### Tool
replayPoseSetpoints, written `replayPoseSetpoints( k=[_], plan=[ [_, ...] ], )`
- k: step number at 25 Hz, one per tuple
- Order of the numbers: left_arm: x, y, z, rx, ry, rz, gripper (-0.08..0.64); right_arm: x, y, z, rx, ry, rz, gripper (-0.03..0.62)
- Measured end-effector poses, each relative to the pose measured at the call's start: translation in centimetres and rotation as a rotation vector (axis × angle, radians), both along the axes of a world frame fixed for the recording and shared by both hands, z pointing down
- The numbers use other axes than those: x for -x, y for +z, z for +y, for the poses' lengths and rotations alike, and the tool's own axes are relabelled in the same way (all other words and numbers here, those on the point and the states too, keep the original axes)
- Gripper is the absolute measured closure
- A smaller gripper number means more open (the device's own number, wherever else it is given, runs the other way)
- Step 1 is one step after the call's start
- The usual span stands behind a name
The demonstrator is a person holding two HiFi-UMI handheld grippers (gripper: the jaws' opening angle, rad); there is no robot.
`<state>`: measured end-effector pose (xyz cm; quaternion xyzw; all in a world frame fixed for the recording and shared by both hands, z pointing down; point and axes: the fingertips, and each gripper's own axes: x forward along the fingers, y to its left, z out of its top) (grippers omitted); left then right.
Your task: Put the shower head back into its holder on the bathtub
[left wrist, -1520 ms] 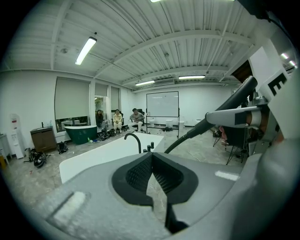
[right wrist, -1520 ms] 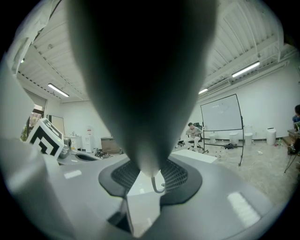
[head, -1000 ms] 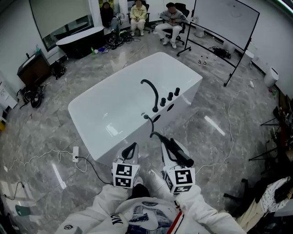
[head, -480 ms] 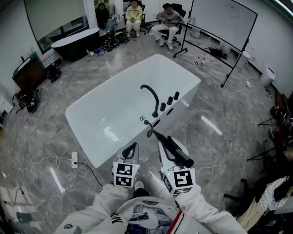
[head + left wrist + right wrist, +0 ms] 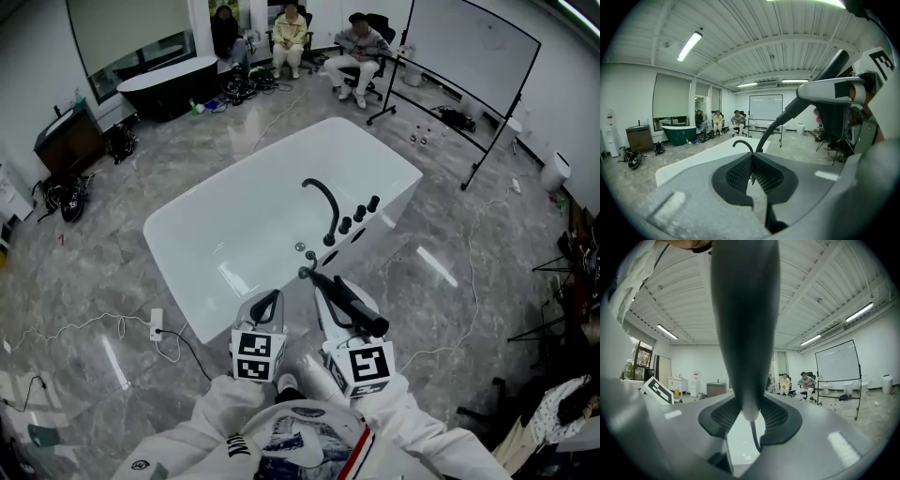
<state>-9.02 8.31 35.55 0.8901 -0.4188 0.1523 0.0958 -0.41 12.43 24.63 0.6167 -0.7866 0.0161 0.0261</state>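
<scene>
bathtub [image 5: 234, 225] dead ahead, black spout [image 5: 323, 202] on its near rim. both grippers have edged closer to that rim in the last second. right gripper [image 5: 328, 289] clamps the shower head [image 5: 356, 307] by its handle, carried level, not yet seated. left gripper [image 5: 267, 302] rides alongside, jaws together on nothing. hose [image 5: 307, 272] reaches the rim, so the approach looks nearly done

No legible text; white lettering on jacket [image 5: 236, 450], bottom centre of head view, too unclear to read.
</scene>
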Motion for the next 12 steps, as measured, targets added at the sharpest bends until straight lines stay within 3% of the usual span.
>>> replayPoseSetpoints(
  k=[12],
  plan=[
    [1.5, 1.3, -2.0, 0.020, 0.001, 0.007, 0.561, 2.1, 1.2, -2.5, 0.020, -0.015, 0.007, 0.454]
  ],
)
